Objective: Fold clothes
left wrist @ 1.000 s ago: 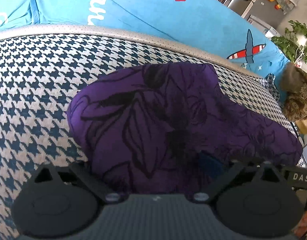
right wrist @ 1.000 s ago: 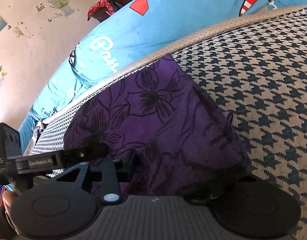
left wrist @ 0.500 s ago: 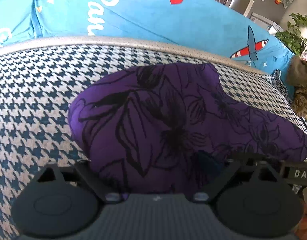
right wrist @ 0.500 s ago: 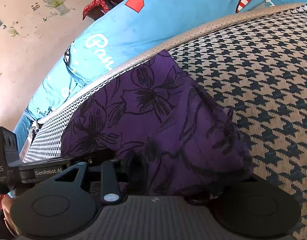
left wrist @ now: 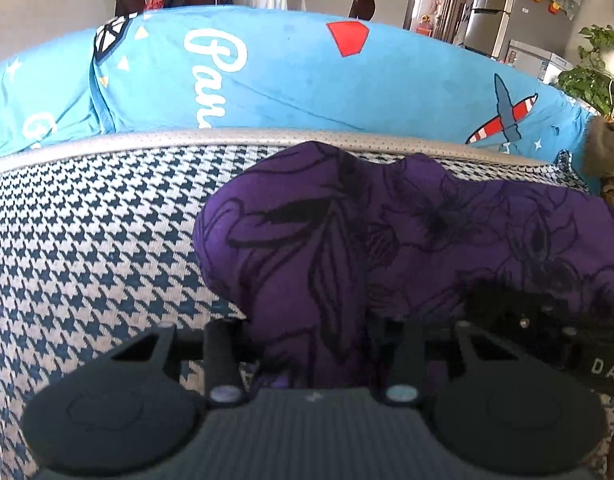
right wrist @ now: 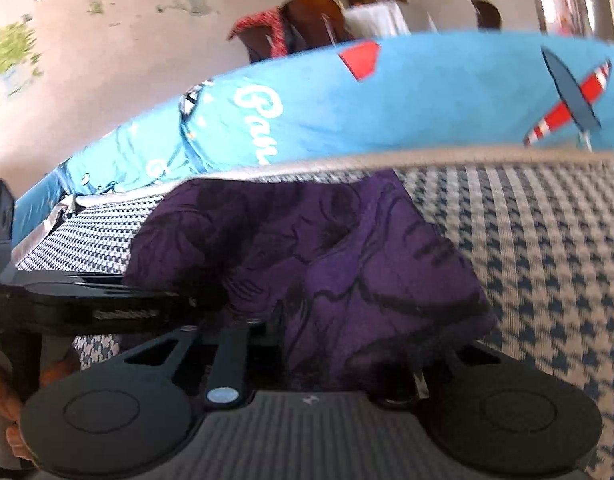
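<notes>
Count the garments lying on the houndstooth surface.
1: a purple floral garment bunched at the near edge of the houndstooth surface, between both grippers' fingers. More could be hidden beyond the frames.

I read white script "Pan", cut off below, on blue cover (left wrist: 287,80). White "DAS" on black device (left wrist: 603,368), lower right of that cover. Nothing else legible.

Left gripper (left wrist: 313,354) fingertips buried under purple cloth (left wrist: 387,240), pad contact not visible. Right gripper (right wrist: 327,360) same: tips hidden in cloth folds, right finger mostly covered. Cloth cut off at right edge in left wrist view. Right wrist view motion-blurred, houndstooth cover (right wrist: 547,240) smeared. Hand (right wrist: 3,408) cut by left edge.
</notes>
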Motion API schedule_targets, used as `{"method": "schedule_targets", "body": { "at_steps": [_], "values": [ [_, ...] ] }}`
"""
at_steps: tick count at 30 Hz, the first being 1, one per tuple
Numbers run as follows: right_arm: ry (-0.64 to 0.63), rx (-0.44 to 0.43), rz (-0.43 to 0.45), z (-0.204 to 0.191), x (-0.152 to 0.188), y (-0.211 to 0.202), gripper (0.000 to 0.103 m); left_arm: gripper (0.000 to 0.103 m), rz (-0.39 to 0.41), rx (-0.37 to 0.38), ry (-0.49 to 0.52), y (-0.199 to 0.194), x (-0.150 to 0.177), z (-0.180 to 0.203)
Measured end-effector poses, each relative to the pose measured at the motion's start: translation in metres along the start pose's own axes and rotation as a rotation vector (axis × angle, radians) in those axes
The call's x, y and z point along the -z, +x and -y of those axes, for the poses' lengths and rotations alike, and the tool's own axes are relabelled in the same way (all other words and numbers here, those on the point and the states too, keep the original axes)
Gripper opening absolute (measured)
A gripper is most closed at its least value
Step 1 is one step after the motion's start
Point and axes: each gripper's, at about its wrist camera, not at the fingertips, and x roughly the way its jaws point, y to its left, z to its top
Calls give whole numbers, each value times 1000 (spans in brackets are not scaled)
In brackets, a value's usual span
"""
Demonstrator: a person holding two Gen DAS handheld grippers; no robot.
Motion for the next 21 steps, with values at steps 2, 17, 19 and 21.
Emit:
{"method": "schedule_targets", "body": {
  "at_steps": [2,17,19,21],
  "values": [
    [-4,-1,0,-1,-1,-1,25,47,-15,12,-18,4,-1,-4],
    [269,-19,-141,35,9,18,43,82,-101,85,-85,38,5,-17],
    [314,-29,-142,40,11,20,43,65,-80,91,-80,34,6,-14],
    [328,-32,-137,40,11,20,39,51,-55,79,-64,27,5,-9]
  ]
}}
